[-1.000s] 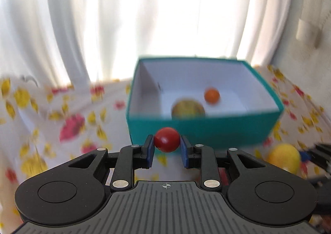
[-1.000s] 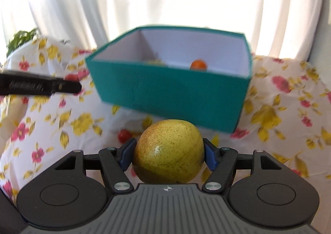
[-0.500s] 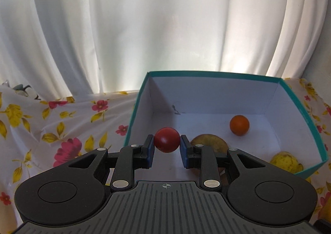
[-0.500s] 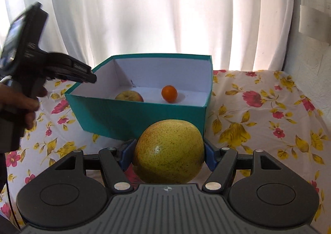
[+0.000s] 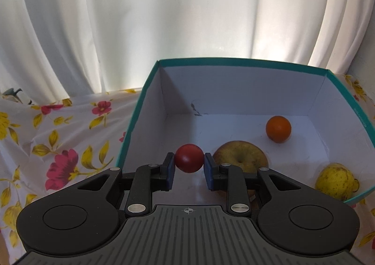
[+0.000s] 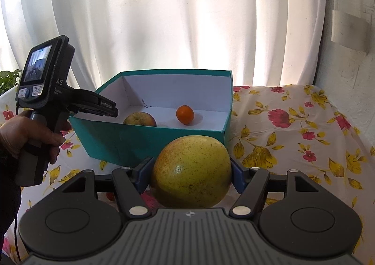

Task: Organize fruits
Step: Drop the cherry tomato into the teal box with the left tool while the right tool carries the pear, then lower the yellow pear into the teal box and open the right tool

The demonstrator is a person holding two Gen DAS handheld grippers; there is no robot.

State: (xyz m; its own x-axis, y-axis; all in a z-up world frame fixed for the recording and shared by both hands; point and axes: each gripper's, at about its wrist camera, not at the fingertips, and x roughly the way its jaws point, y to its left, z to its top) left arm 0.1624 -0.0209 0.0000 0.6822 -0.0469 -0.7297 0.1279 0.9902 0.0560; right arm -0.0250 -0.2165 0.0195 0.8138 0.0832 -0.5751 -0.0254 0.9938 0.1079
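Note:
My left gripper [image 5: 189, 166] is shut on a small red fruit [image 5: 189, 158] and holds it over the near left part of the teal box [image 5: 234, 61]. Inside the box lie a yellow-green apple [image 5: 241, 156] and a small orange [image 5: 278, 129]. The yellow fruit [image 5: 335, 180] at the box's right rim is the one in my right gripper. My right gripper [image 6: 191, 171] is shut on that large yellow-green fruit [image 6: 191, 171], in front of the box [image 6: 150, 138], where the apple [image 6: 140, 119] and orange [image 6: 185, 114] show too. The left gripper's body [image 6: 58, 96] reaches over the box's left wall.
The box stands on a floral tablecloth [image 6: 293, 129] against white curtains [image 5: 164, 19]. A wall [image 6: 351, 54] rises at the right. A green plant [image 6: 8, 78] peeks in at far left. A small red fruit [image 6: 109, 195] lies on the cloth under my right gripper.
My left gripper has risen and moved forward over the box with the red fruit. My right gripper has lifted and swung toward the box's right side with the yellow fruit.

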